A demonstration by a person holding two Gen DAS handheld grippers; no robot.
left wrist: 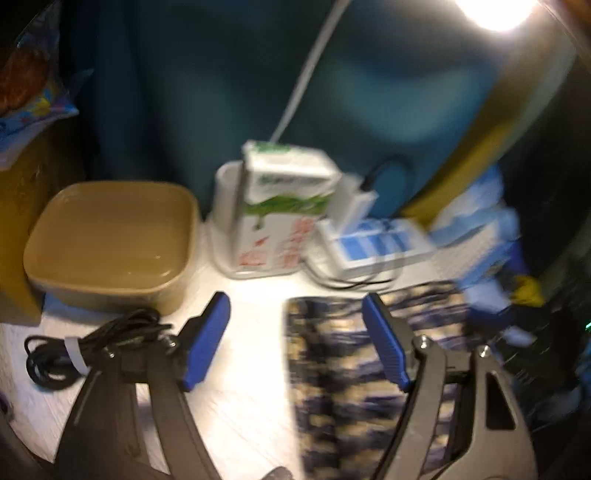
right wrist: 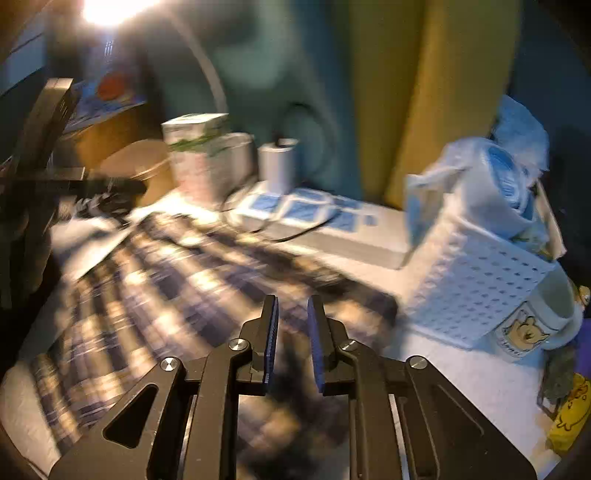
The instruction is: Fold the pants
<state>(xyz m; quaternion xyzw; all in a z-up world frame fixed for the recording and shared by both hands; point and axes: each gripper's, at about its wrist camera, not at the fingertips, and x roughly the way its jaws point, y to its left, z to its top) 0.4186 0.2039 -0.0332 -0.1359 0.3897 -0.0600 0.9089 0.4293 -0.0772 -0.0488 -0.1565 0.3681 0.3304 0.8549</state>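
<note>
The plaid pants [left wrist: 343, 369] lie flat on the white table [left wrist: 251, 369], blue and tan checks, blurred by motion. My left gripper [left wrist: 295, 310] is wide open above the pants' left edge, one blue pad over bare table, the other over the cloth. In the right wrist view the pants [right wrist: 155, 280] spread across the table to the left. My right gripper [right wrist: 291, 306] hovers over their near right part, jaws a small gap apart with nothing between them. The left gripper's dark arm [right wrist: 40, 147] shows at the far left.
A tan tub [left wrist: 110, 236], a coiled black cable [left wrist: 88, 347], a white carton in a holder [left wrist: 280, 206] and a power strip [left wrist: 373, 247] line the back. A white perforated basket with bags [right wrist: 476, 266], a mug [right wrist: 535, 321] and a lamp [right wrist: 110, 7] stand to the right.
</note>
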